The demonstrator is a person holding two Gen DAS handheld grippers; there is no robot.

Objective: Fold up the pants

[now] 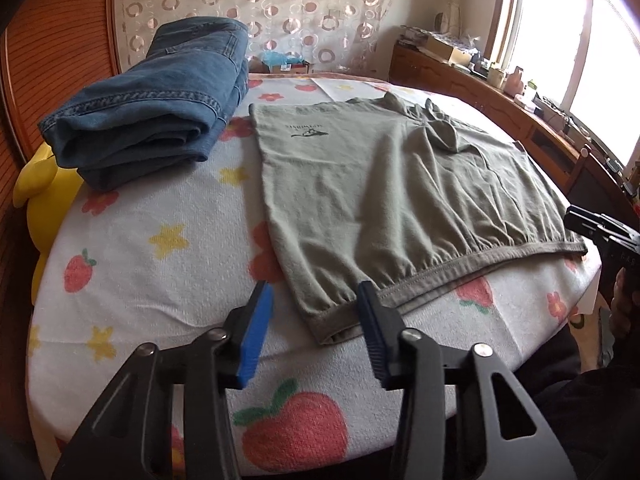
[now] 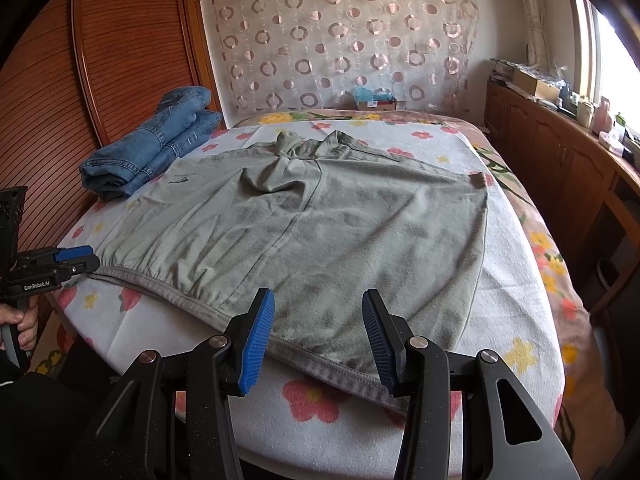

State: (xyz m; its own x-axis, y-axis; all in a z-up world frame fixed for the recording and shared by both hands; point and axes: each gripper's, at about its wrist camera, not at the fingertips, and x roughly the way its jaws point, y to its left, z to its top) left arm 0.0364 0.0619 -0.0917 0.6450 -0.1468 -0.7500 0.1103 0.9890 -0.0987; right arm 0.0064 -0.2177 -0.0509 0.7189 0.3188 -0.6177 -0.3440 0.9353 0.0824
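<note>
- left gripper (image 1: 316, 336) tilts down over the waistband corner of the grey-green cotton shorts (image 1: 384, 184), jaws apart, nothing pinched
- right gripper (image 2: 318, 340) same deal at the other waistband end, gaping, not gripping
- shorts lie flat on the fruit-print bed cover (image 1: 152, 240)
- right view alone shows the hand (image 2: 20, 322) holding the left gripper

Both wrist cameras look forward and down past their own blue-padded black fingers (image 1: 256, 336) (image 2: 258, 344), close over the near edge of the fruit-printed white bed (image 1: 132, 220) (image 2: 516, 248), sharing the flat grey-green pants (image 1: 380, 184) (image 2: 320, 236) beyond them.
</note>
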